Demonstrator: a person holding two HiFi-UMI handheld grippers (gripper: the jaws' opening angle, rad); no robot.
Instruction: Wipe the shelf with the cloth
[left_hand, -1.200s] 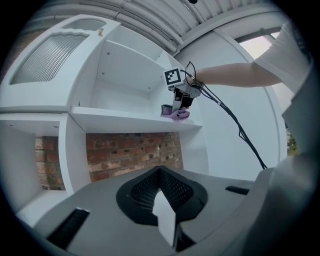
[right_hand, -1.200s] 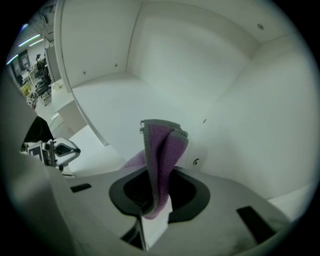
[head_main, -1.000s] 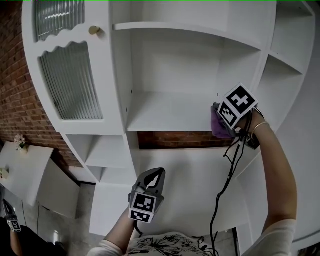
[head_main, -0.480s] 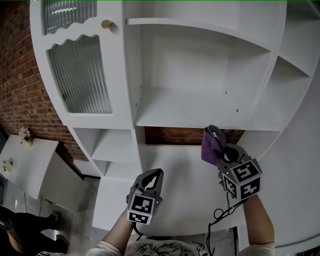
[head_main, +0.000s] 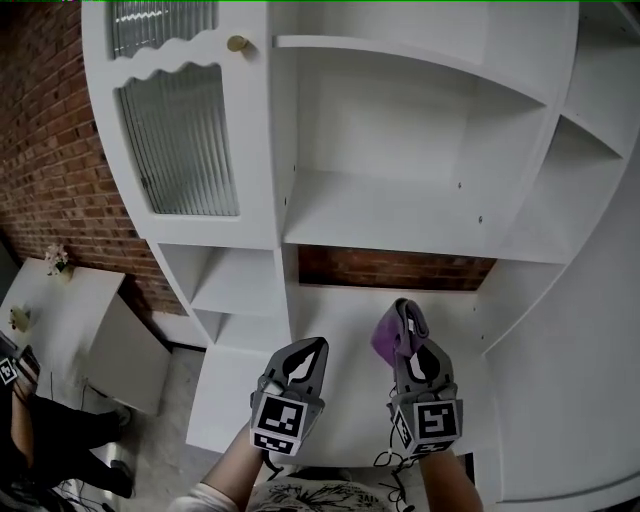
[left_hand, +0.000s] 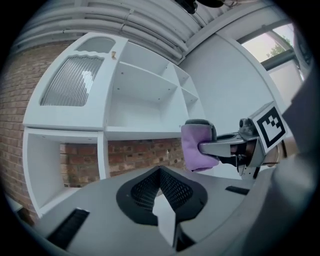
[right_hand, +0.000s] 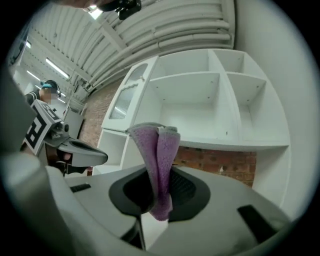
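Where the cloth (head_main: 396, 330) sits: pinched upright in my right gripper (head_main: 412, 352), low, well short of the shelf (head_main: 380, 215).
Left gripper (head_main: 305, 355): jaws together, nothing in them.
Risk: only a narrow fold is clamped; pressing hard on the shelf could drag it free.

The soft purple folded cloth (head_main: 398, 328) stands up straight, pinched in the right claw (head_main: 411, 352). It is in the air in front of the big white wooden shelf (head_main: 380, 215), not touching it.
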